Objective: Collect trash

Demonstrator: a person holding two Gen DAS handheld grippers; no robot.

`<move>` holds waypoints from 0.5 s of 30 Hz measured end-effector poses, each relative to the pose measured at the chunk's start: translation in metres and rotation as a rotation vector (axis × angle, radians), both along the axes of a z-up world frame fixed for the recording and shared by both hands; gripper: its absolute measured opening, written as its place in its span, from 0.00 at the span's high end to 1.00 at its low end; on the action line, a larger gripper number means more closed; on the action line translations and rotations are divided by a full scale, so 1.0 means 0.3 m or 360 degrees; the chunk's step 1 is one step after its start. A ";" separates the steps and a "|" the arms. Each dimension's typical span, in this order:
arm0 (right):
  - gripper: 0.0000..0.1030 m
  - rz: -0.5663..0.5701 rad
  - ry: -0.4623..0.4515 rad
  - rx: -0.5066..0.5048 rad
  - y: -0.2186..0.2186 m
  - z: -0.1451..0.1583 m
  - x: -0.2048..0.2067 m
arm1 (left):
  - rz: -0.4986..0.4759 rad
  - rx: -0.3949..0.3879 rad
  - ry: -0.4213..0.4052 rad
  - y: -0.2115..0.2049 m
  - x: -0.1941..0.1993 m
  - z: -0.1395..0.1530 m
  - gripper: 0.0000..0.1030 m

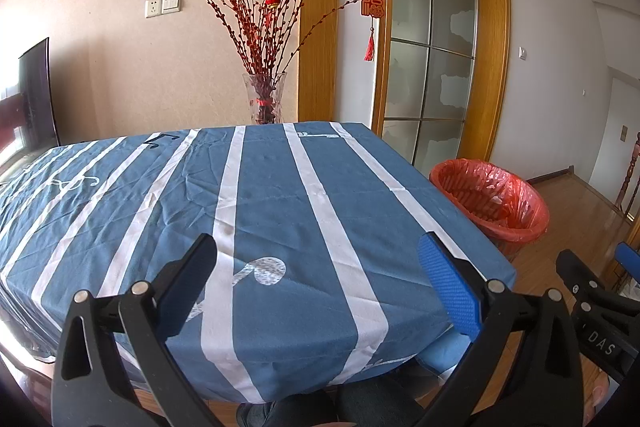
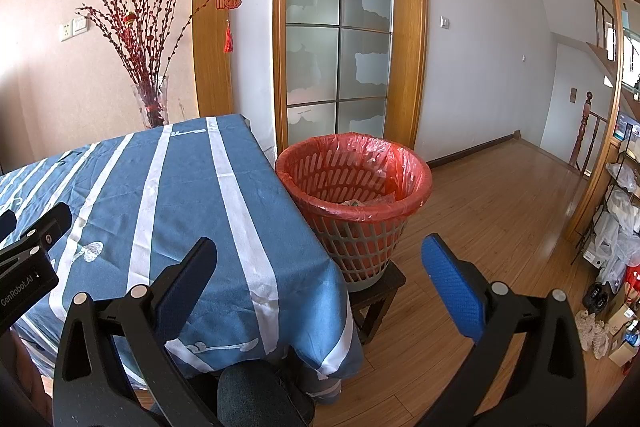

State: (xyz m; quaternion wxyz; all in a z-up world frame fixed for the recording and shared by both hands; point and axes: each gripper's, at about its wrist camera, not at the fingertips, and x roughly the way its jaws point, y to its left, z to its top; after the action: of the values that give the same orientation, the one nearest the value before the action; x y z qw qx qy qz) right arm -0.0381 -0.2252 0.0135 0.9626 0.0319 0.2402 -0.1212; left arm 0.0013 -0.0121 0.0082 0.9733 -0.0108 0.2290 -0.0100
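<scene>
Striped tablecloth looks free of litter; our left gripper and right gripper are spread and hold nothing; the lined bin holds scraps, so we judge collecting nearly done.

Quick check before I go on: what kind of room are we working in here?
Most likely a home living or dining room: a table under a blue striped tablecloth, a glass vase of red festive branches against the wall, and a red-lined trash basket on a low stool beside the table.

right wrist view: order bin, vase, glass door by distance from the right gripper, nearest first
From the right gripper:
1. Bin, red-lined, straight ahead on a small stool beside the table.
2. Vase of red branches, ahead left, past the table's far edge.
3. Glass door, behind the bin.
</scene>
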 end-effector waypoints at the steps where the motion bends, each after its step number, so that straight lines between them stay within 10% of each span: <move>1: 0.02 0.0000 0.0000 0.0000 0.000 0.001 0.001 | 0.0000 0.0000 0.0001 -0.001 0.000 -0.002 0.04; 15: 0.02 0.0001 0.0001 0.0000 0.000 0.003 0.002 | 0.0000 0.0000 0.0002 -0.001 0.001 -0.002 0.04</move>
State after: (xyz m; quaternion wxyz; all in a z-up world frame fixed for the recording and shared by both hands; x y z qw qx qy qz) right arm -0.0375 -0.2252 0.0145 0.9625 0.0318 0.2406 -0.1209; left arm 0.0016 -0.0124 0.0077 0.9732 -0.0107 0.2297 -0.0099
